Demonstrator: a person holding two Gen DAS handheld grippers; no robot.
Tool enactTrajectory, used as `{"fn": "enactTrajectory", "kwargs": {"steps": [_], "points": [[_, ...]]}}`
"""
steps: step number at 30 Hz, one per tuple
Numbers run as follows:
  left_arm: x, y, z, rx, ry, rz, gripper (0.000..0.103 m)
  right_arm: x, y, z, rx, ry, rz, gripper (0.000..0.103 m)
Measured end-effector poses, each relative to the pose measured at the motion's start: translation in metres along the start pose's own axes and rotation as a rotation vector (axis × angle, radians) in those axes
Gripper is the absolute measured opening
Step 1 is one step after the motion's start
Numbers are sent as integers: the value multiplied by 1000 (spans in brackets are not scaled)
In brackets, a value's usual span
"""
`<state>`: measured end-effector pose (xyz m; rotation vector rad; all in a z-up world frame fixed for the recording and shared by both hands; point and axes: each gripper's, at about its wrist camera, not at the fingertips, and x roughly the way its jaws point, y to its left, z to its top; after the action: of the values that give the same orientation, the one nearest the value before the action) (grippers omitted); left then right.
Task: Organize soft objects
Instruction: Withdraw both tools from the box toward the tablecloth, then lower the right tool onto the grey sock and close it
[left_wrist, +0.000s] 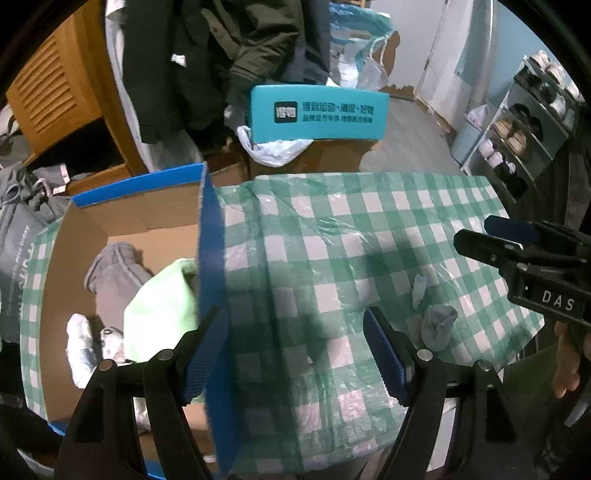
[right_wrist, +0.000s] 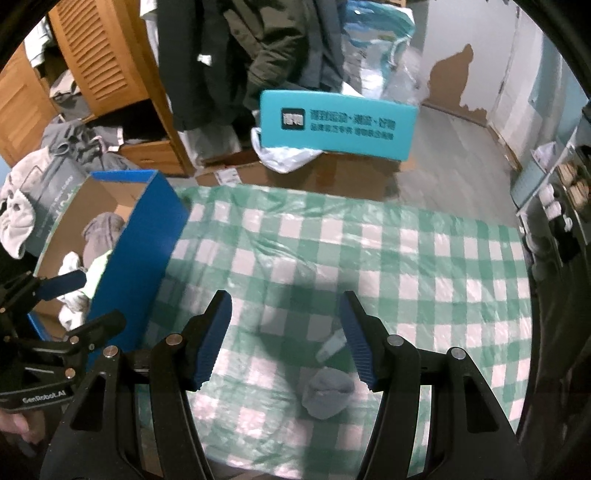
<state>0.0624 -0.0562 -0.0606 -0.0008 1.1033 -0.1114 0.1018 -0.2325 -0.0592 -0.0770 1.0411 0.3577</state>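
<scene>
Both grippers hang empty over a green-checked table: the right gripper (right_wrist: 286, 339) stands half open just above a balled grey sock (right_wrist: 327, 393), the left gripper (left_wrist: 295, 354) spread wide beside the box's blue wall. The sock looks like the last soft thing left out, near a small wrapper (right_wrist: 330, 349). Left, the cardboard box (left_wrist: 212, 258) already holds a green cloth (left_wrist: 162, 314), grey clothing (left_wrist: 118, 277) and white socks (left_wrist: 79, 339). One gripper reads "DAS", the other "GenRobot.AI".

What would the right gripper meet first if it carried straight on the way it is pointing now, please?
Probably the grey sock lying on the checked tablecloth; it sits between and just beyond the open right gripper, though depth is uncertain.
</scene>
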Motion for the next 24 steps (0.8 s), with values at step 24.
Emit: {"fn": "enactTrajectory", "kwargs": {"steps": [24], "points": [[60, -37, -15, 55, 67, -36, 77, 64, -55, -62, 118, 195, -23, 59]]}}
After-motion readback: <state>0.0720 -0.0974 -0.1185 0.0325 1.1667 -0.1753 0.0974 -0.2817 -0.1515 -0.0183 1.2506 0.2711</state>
